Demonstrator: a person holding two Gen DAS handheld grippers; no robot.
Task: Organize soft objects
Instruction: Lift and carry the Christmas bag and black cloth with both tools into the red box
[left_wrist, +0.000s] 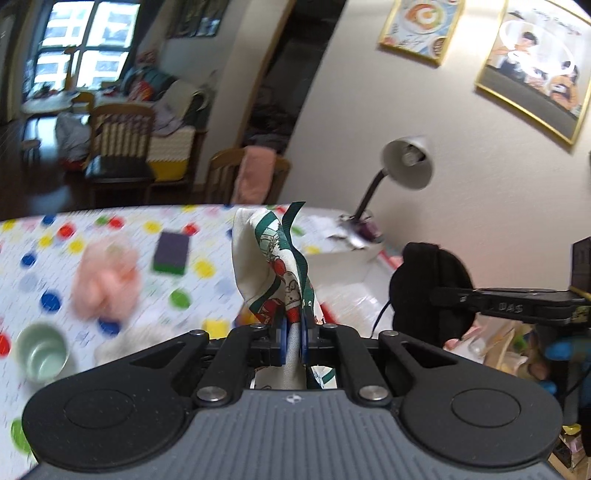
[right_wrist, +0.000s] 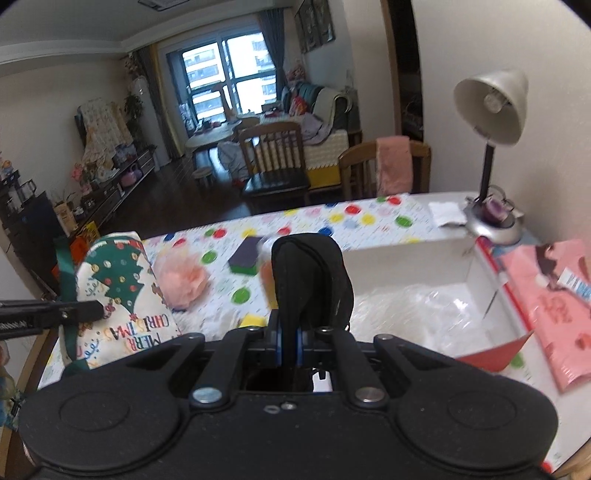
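My left gripper (left_wrist: 293, 341) is shut on a white Christmas-print cloth bag (left_wrist: 273, 266) with green trim, held up above the table; the bag also shows in the right wrist view (right_wrist: 122, 295), at the left. My right gripper (right_wrist: 288, 345) is shut on a black soft pouch (right_wrist: 310, 280), held above the table beside the white box (right_wrist: 406, 254); the pouch shows in the left wrist view (left_wrist: 430, 291) at the right. A pink fluffy puff (left_wrist: 105, 280) (right_wrist: 183, 278) and a purple-and-green sponge (left_wrist: 171, 253) (right_wrist: 245, 258) lie on the polka-dot tablecloth (left_wrist: 37, 251).
A pale green cup (left_wrist: 42, 352) stands at the table's front left. A desk lamp (right_wrist: 487, 110) stands at the back right near the wall. A pink book (right_wrist: 554, 302) lies right of the box. Wooden chairs (right_wrist: 275, 162) stand beyond the table.
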